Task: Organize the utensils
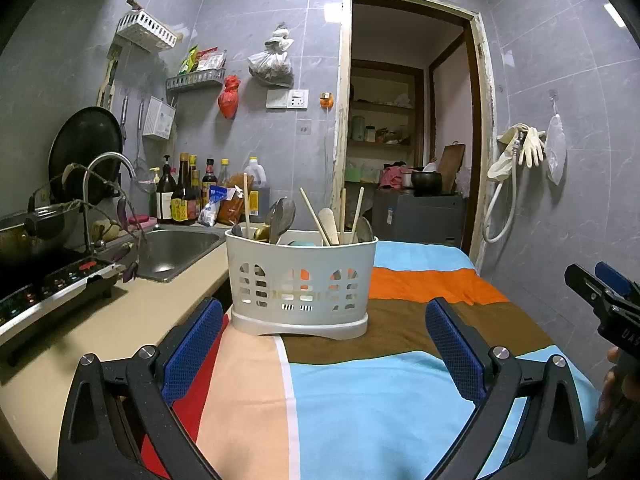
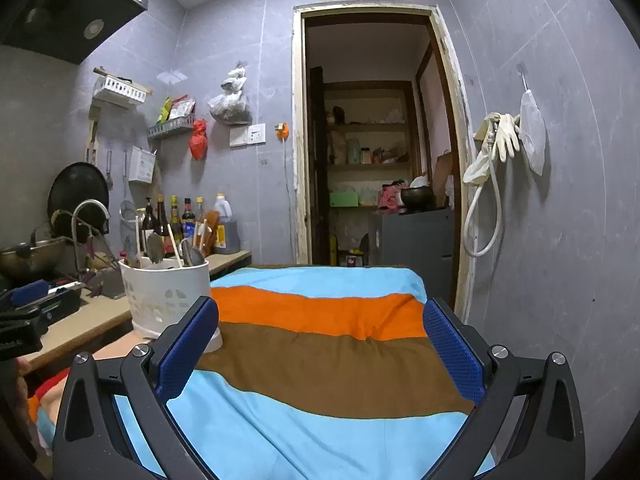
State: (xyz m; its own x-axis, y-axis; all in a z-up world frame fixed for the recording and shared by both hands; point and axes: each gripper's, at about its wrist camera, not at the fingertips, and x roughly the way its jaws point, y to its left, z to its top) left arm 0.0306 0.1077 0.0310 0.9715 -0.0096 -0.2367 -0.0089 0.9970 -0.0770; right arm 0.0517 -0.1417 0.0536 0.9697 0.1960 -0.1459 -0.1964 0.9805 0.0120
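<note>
Here, both hand-held grippers, left (image 1: 324, 344) and right (image 2: 320, 344), released and empty, white caddy (image 1: 300, 280) of utensils (image 1: 280, 216), perhaps spoons, on striped cloth (image 1: 380, 392).

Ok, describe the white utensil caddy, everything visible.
The caddy is a white plastic holder with a curved front, arched and slotted cut-outs in its wall, and a wider drip base beneath. It stands upright on the striped cloth, beside the counter, dead ahead of the open left claw, which does not touch it. Standing in it are metal spoons, wooden chopsticks and a wooden spatula.
</note>
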